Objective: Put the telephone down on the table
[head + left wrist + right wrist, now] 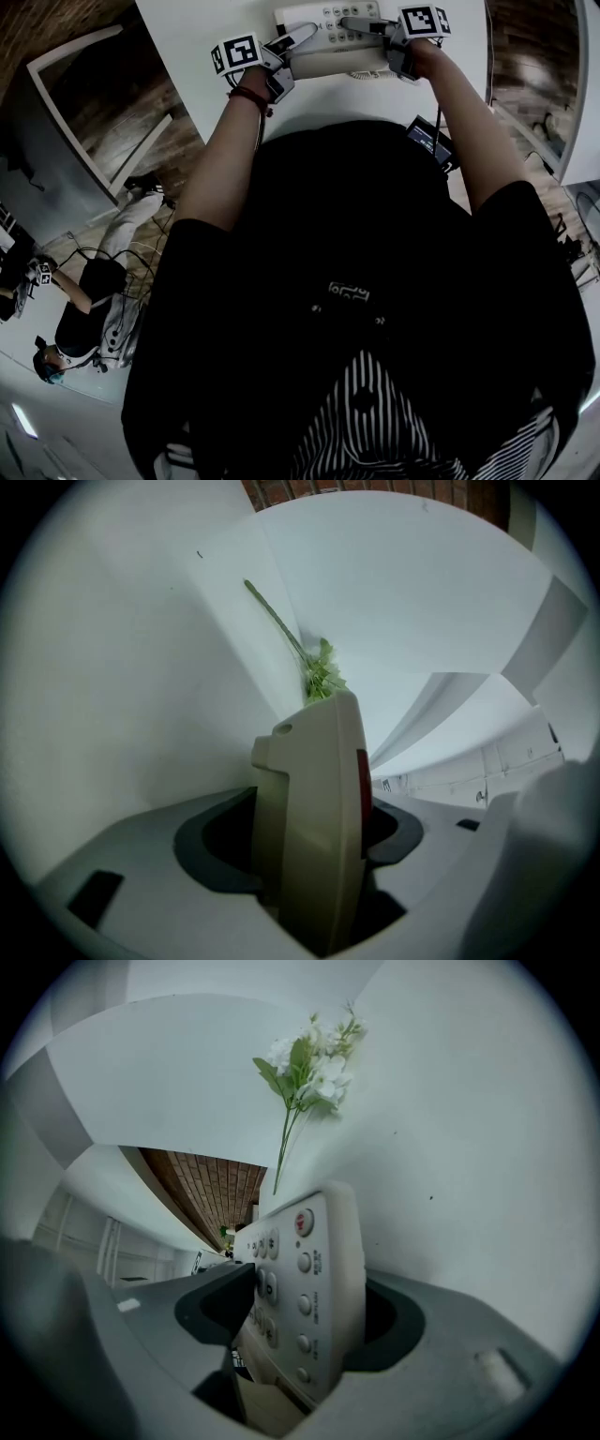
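A white desk telephone [330, 39] with a keypad lies across the far part of the white table [197, 33], its handset along the near side. My left gripper [298, 37] is shut on the telephone's left end; in the left gripper view the cream edge of the telephone [314, 817] fills the gap between the dark pads. My right gripper [364, 25] reaches over the right end. In the right gripper view the keypad side of the telephone [305, 1307] stands between the jaws, and the pads look slightly off it. I cannot tell whether the base rests flat.
A sprig of white artificial flowers [309, 1063] lies on the table beyond the telephone, its stem and leaves [317, 672] also in the left gripper view. A dark device [429, 139] sits at the table's near right edge. Another person [80, 314] is seated on the floor at the lower left.
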`<action>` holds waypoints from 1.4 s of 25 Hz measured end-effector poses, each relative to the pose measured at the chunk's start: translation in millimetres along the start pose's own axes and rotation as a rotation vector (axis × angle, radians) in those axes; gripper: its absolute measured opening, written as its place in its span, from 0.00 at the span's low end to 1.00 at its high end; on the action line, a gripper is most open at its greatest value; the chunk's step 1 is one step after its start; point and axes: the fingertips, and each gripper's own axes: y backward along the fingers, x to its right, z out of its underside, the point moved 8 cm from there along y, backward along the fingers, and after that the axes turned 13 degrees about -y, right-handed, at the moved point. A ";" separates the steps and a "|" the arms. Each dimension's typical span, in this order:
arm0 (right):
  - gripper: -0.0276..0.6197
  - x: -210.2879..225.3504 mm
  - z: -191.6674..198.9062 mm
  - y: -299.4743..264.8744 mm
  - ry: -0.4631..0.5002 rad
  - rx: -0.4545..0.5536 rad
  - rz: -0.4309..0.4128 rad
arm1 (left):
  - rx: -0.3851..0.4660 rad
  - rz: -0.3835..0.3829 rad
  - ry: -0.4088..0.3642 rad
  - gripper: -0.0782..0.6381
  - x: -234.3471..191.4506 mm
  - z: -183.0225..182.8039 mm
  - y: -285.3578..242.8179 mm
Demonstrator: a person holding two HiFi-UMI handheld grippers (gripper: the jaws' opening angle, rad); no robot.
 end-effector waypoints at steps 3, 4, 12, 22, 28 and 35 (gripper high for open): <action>0.48 -5.4 0.3 0.0 0.034 0.005 0.029 | -0.012 -0.019 -0.030 0.51 2.8 -1.4 -0.3; 0.49 -7.8 -0.1 0.4 0.051 0.008 0.047 | -0.018 -0.026 -0.041 0.51 3.6 -1.7 -0.7; 0.53 -8.5 4.1 0.5 0.092 0.042 0.089 | -0.048 -0.047 -0.057 0.51 2.5 -0.4 -2.3; 0.60 -17.6 5.7 -3.0 0.190 0.012 0.219 | -0.056 -0.103 -0.116 0.53 6.5 -4.6 -3.2; 0.62 -15.8 8.1 -2.3 0.170 0.019 0.319 | -0.056 -0.190 -0.162 0.53 5.6 -7.4 -2.9; 0.65 -13.0 10.8 12.6 0.136 -0.017 0.501 | -0.045 -0.248 -0.195 0.53 3.1 -9.0 4.4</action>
